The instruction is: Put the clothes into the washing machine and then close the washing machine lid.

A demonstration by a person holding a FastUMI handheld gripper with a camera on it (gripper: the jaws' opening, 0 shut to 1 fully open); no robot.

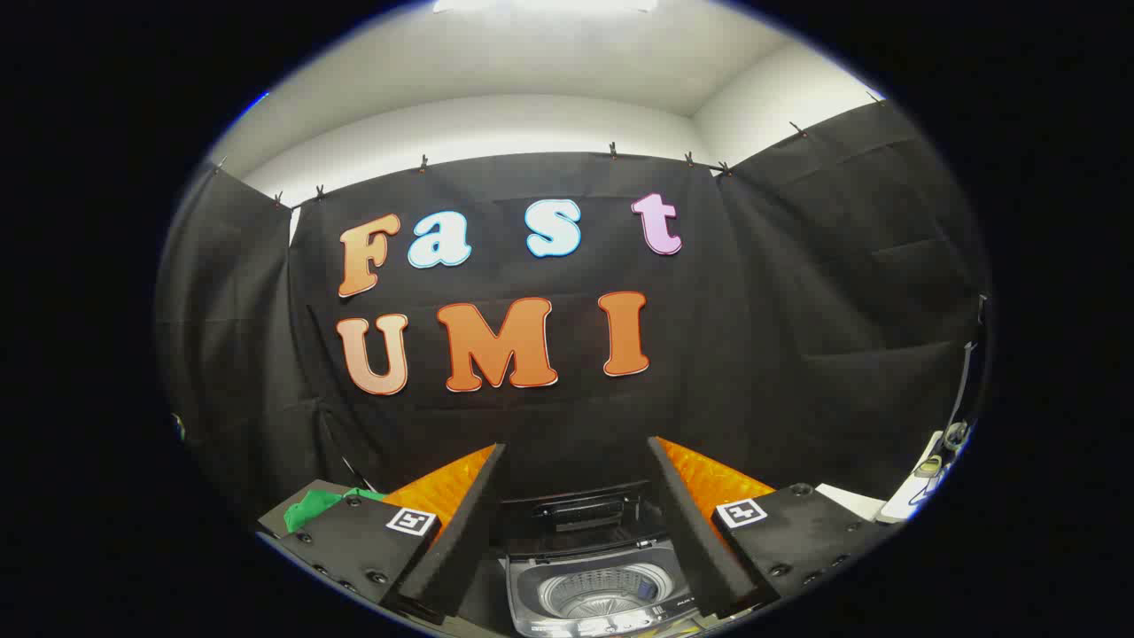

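The hand-held gripper (576, 452) is spread wide, holding nothing. Between its fingers sits the washing machine (592, 589), lid (574, 509) raised, drum bare. Green clothes (312, 507) lie left of it.

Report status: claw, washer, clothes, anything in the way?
Claw open, holding nothing. Washing machine just ahead between the fingers, lid up, drum looks empty. Green cloth off beside the left finger. Nothing blocking.

The washer (595, 585) is grey with a silvery perforated drum (592, 595) and black lid (576, 512); the cloth (312, 507) is green.
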